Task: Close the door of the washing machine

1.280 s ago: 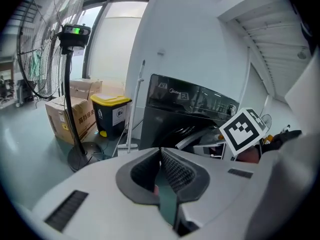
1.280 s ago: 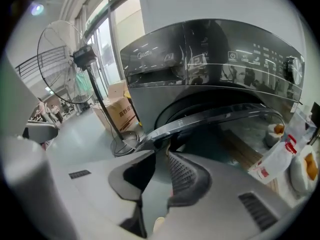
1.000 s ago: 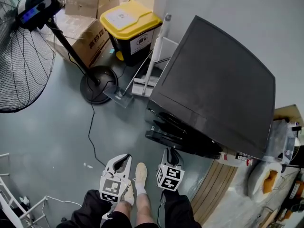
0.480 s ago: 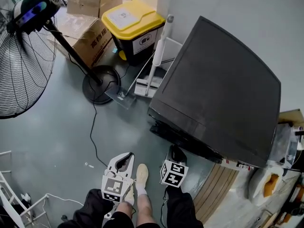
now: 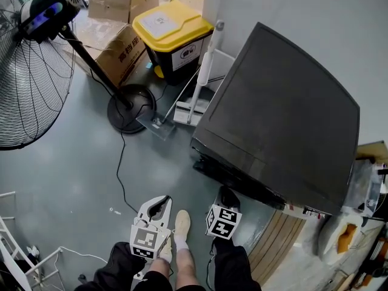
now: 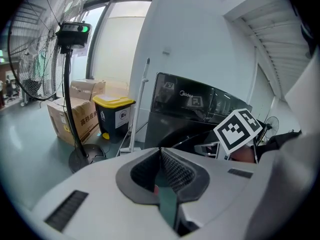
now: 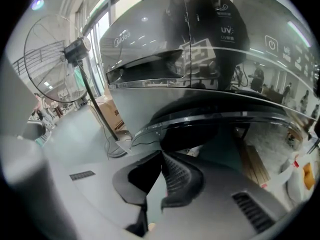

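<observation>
The dark grey washing machine [image 5: 285,120] fills the right of the head view, its front [image 7: 200,64] close before my right gripper. The round door's rim [image 7: 210,118] curves just above that gripper's jaws and lies near the machine's front; I cannot tell whether it is latched. My right gripper [image 5: 225,194] [image 7: 161,155] is low at the machine's front, jaws shut with nothing between them. My left gripper [image 5: 161,201] [image 6: 160,152] hangs to its left over the floor, pointing towards the machine [image 6: 200,109], jaws together and empty.
A standing fan [image 5: 36,71] with its round base [image 5: 129,107] and a floor cable [image 5: 119,174] is at the left. Cardboard boxes [image 5: 112,41], a yellow-lidded bin [image 5: 171,32] and a white broom [image 5: 203,71] stand behind. Wooden slats [image 5: 280,241] lie at the right. The person's feet [image 5: 179,226] are between the grippers.
The door's edge, which stuck out from the machine's front a second ago, now lies closer in. My right gripper has shifted slightly right and down; the left has barely moved.
</observation>
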Available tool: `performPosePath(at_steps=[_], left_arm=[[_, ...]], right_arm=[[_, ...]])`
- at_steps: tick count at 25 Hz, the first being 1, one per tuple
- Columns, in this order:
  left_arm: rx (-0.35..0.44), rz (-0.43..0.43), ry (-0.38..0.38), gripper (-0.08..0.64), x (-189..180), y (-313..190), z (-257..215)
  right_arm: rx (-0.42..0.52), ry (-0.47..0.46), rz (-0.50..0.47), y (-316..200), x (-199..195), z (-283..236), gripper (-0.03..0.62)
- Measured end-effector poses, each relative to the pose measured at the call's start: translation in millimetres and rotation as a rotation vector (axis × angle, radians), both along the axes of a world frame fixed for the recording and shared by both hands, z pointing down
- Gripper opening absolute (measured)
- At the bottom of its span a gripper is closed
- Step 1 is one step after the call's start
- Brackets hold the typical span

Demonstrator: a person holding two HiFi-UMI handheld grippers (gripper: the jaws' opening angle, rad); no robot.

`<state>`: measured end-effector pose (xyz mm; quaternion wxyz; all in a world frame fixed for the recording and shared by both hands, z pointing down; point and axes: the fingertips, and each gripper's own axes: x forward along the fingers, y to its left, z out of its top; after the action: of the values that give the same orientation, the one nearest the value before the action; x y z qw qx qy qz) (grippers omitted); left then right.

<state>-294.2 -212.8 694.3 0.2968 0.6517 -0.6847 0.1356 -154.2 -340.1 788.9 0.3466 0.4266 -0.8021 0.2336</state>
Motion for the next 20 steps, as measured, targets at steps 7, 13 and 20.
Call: performPosePath(at_steps=[7, 13, 20], left_arm=[[-0.008, -0.005, -0.002, 0.029, -9, 4, 5], [-0.001, -0.005, 0.000, 0.029, -7, 4, 5], [0.001, -0.016, -0.003, 0.029, -9, 20, -5]], right_arm=[[0.013, 0.001, 0.002, 0, -7, 0, 0.017], [0.024, 0.006, -0.015, -1, -12, 4, 0.017], [0.042, -0.028, -0.008, 8, -22, -11, 0.028]])
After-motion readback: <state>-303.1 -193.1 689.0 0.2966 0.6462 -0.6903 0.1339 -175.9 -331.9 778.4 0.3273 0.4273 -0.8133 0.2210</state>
